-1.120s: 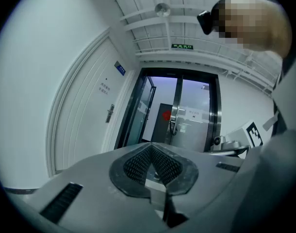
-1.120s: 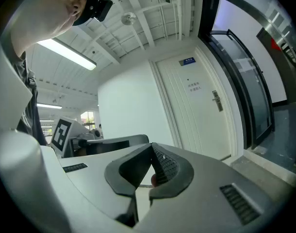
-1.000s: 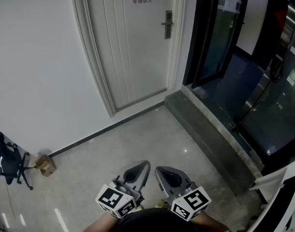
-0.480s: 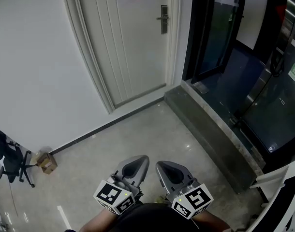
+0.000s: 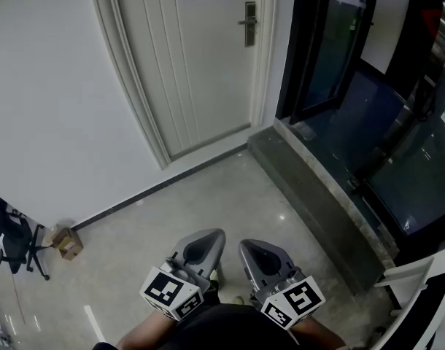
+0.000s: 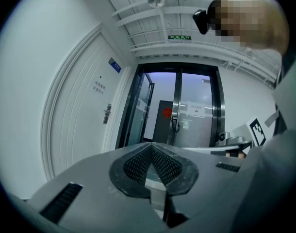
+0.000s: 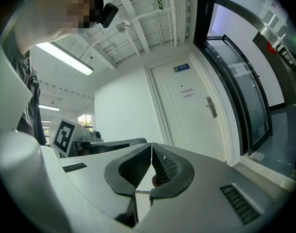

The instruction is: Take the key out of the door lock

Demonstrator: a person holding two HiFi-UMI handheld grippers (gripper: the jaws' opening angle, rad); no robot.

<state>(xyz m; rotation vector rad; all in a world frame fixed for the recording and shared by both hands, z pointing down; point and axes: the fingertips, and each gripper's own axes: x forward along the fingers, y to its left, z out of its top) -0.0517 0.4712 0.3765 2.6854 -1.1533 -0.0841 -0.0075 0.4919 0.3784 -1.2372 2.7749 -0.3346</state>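
A white door (image 5: 200,64) stands a few steps ahead, with a metal lock plate and lever handle (image 5: 249,23) on its right edge. The key is too small to make out in any view. My left gripper (image 5: 214,235) and right gripper (image 5: 250,245) hang low, close to the person's body, side by side and far from the lock. Both are shut with nothing between the jaws. In the left gripper view the closed tips (image 6: 150,145) point toward the doors, with the lock plate (image 6: 107,113) at the left. In the right gripper view the lock plate (image 7: 211,107) lies beyond the shut tips (image 7: 151,144).
A dark stone step (image 5: 317,203) runs along black-framed glass doors (image 5: 332,42) to the right of the door. A small cardboard box (image 5: 68,243) and a black chair (image 5: 14,243) stand by the white wall at the left. A white frame (image 5: 416,283) sits at the bottom right.
The head view has shifted slightly, so the door handle sits a little higher in the picture. Both grippers stay shut, low and side by side.
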